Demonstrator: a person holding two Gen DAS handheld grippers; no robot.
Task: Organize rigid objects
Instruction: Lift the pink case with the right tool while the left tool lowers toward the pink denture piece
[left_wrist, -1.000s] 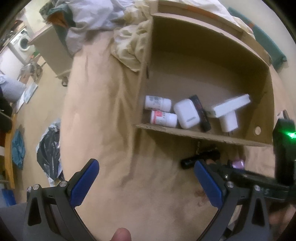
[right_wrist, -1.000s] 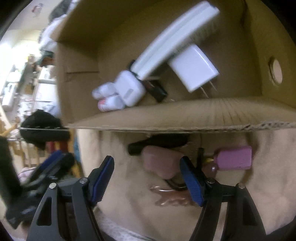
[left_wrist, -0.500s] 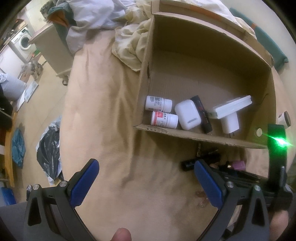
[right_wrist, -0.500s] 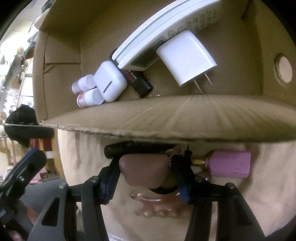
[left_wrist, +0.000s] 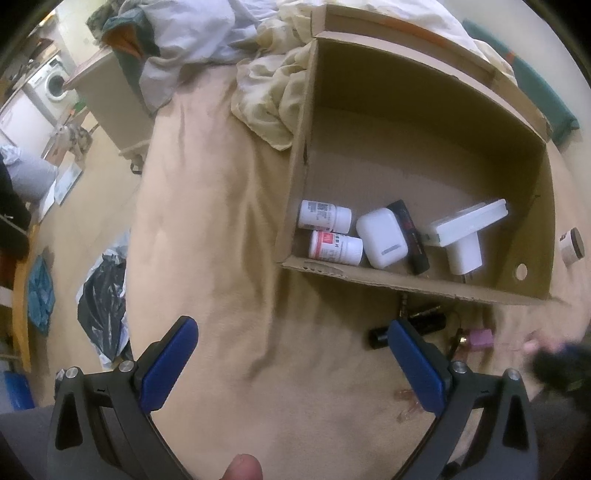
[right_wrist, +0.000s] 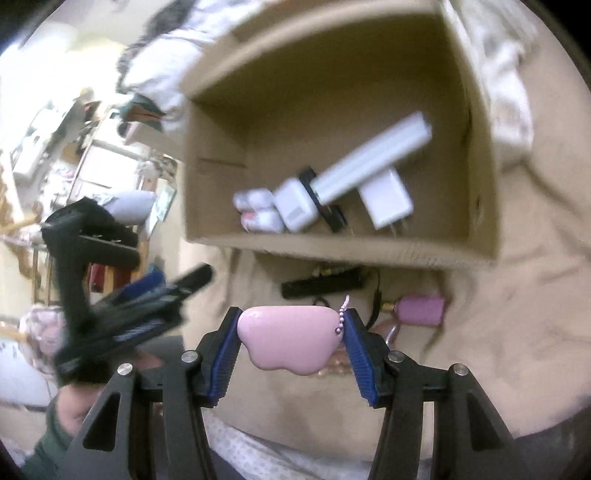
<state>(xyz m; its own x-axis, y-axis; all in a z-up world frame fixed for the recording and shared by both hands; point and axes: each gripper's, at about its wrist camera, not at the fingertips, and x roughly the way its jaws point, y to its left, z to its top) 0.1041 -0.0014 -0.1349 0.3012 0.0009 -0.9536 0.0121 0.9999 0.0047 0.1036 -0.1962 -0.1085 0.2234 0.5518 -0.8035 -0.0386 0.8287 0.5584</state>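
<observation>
The right gripper (right_wrist: 291, 341) had its jaws clamped on a pink charm (right_wrist: 290, 341) above the bed (left_wrist: 229, 258), the left gripper (left_wrist: 291, 365) gaping empty, and it should clear the box (right_wrist: 332, 251) edge before letting go.

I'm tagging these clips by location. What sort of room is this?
Most likely a lived-in home, probably a bedroom: a beige bedcover under a cardboard box, rumpled bedding behind, and a washing machine in the background.
</observation>
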